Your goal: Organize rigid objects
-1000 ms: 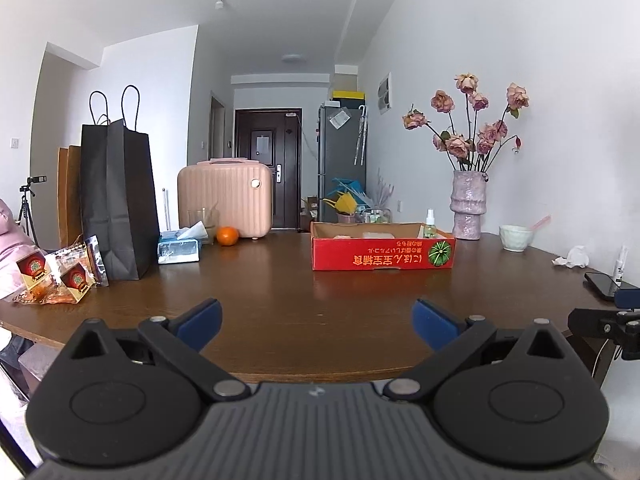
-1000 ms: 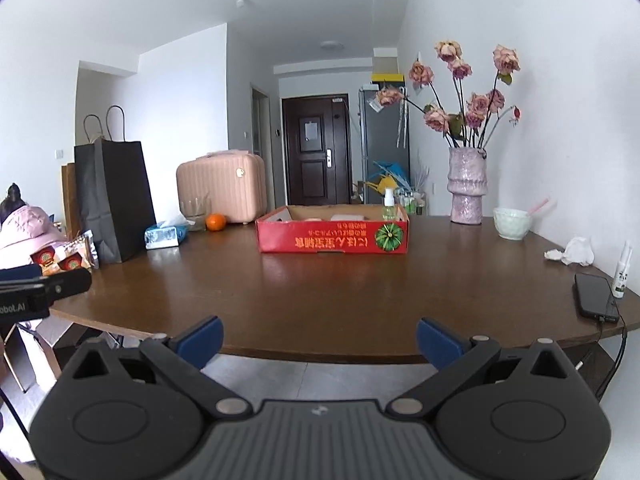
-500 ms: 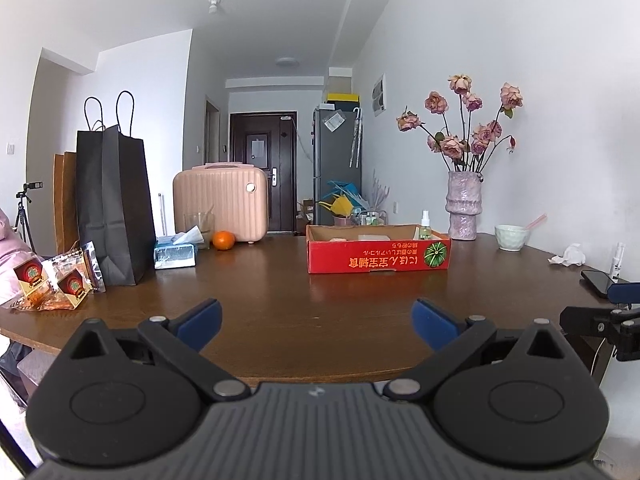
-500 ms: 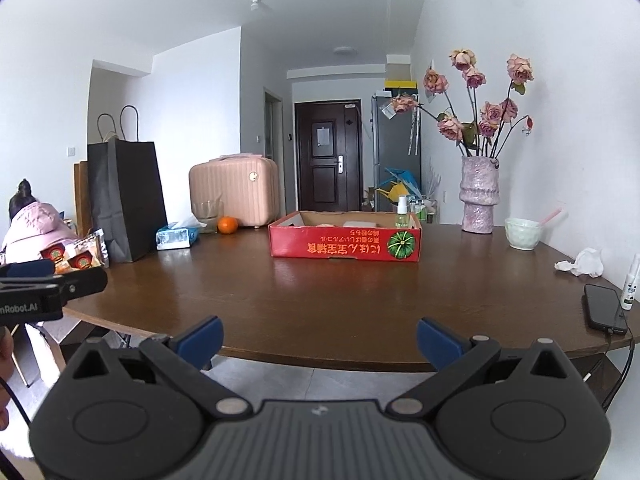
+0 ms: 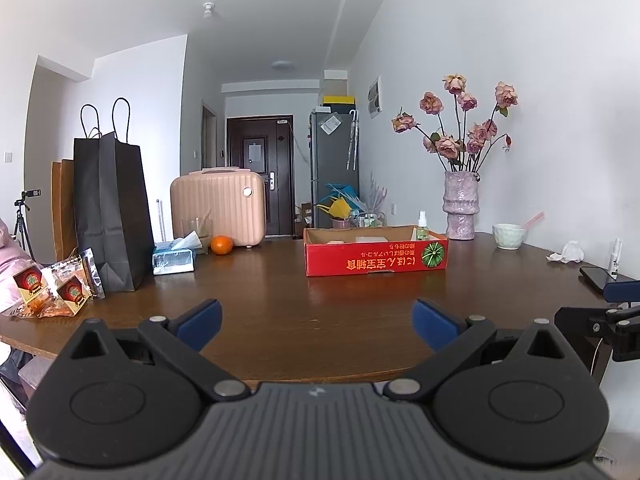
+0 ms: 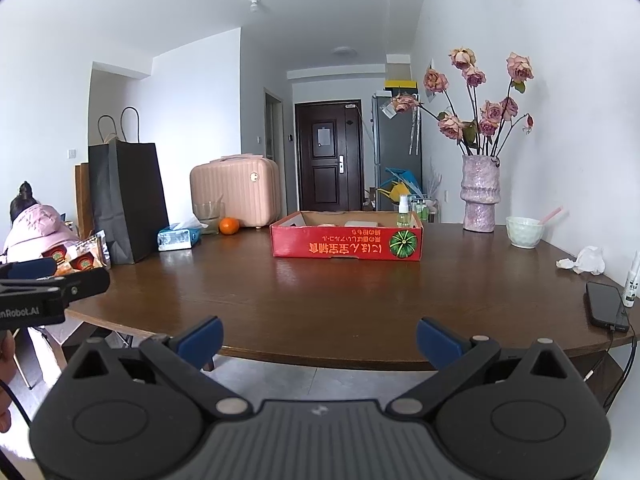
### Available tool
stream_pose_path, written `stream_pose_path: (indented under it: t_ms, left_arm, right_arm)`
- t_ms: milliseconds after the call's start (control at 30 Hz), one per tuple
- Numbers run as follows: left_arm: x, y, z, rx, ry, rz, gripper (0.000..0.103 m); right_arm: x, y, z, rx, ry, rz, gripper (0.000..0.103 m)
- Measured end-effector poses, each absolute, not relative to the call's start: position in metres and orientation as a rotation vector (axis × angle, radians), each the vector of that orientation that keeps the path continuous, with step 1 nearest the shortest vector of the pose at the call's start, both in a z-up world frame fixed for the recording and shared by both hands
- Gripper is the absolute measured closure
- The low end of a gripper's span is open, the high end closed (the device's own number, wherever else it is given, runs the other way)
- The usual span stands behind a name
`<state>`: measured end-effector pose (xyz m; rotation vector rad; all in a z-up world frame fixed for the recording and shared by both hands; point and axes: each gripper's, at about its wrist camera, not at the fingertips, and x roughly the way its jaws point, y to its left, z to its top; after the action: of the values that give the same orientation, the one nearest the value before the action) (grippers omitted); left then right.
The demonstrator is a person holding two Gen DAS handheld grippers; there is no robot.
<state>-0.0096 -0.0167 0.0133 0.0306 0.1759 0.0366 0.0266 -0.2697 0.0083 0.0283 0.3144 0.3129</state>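
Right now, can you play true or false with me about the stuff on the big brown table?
1. The red box is open on top. True.
2. The orange sits inside the red box. False: it sits on the table, left of the box, in front of the pink suitcase.
3. Both grippers are open and hold nothing. True: the left gripper and the right gripper have their blue fingers wide apart.
4. The vase of flowers has tipped over. False: it stands upright near the wall.
5. The phone lies flat near the table's right edge. True.
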Motion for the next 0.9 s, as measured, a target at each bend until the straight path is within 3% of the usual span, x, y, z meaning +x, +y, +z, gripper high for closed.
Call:
stream_pose_path:
  t_ms: [900]
  left_arm:
    - [-0.0084,-0.0186,0.0129,0.035,0.176,0.030,0.000]
  right_arm:
    - [0.0269,-0.2691,0.0061,0.039,0.322,0.329,0.000]
